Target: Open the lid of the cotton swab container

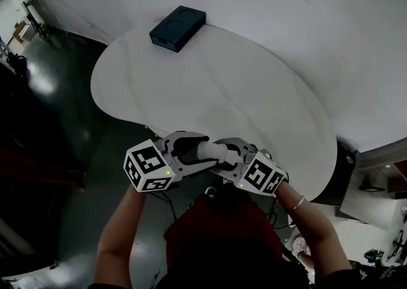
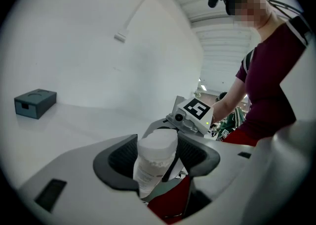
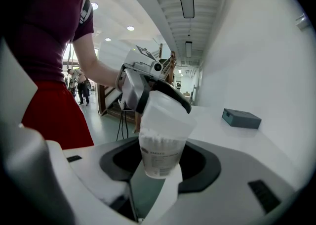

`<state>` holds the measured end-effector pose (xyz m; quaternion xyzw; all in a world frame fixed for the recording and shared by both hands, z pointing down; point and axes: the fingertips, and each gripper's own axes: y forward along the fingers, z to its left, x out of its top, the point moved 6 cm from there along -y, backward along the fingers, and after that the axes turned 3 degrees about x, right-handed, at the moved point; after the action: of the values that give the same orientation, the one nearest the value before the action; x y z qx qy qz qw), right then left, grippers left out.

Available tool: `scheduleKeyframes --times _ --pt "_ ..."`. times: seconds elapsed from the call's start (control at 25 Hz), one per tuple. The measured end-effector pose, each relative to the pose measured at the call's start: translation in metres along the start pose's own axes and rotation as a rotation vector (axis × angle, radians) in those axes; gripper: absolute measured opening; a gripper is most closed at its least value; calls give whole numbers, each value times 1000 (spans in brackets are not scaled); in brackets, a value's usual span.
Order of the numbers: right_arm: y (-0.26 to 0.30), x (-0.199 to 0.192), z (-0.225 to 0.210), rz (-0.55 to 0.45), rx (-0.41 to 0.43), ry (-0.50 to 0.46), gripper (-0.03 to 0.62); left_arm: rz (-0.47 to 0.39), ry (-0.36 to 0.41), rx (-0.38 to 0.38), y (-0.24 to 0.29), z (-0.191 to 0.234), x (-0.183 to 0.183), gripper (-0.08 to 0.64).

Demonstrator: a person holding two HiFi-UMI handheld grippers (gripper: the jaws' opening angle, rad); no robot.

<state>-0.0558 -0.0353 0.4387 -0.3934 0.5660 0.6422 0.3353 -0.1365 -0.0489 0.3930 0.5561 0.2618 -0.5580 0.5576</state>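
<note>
The cotton swab container [image 1: 213, 150] is a clear tub with a printed label and a whitish lid, held in the air between both grippers just off the table's near edge. My left gripper [image 1: 202, 152] comes from the left, and its jaws sit around the lid [image 2: 158, 142]. In the right gripper view, one black jaw of the left gripper curves over the lid [image 3: 168, 112], which sits slightly askew on the tub. My right gripper [image 3: 160, 162] is shut on the tub's lower body [image 3: 159, 152], where the swabs show through the wall.
A dark blue-grey box [image 1: 177, 27] lies at the far edge of the white rounded table [image 1: 222, 84]. A white wall runs behind the table. Dark floor lies to the left and below. The person's red-clad torso is close behind the grippers.
</note>
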Motion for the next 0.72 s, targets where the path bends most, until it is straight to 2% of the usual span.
scheduleKeyframes --times 0.24,0.72 --pt "-2 -2 -3 11 -26 -38 222 9 -54 -42 5 5 2 259" --pt "-15 -4 -6 0 -78 -43 222 -26 -22 -37 15 5 21 259"
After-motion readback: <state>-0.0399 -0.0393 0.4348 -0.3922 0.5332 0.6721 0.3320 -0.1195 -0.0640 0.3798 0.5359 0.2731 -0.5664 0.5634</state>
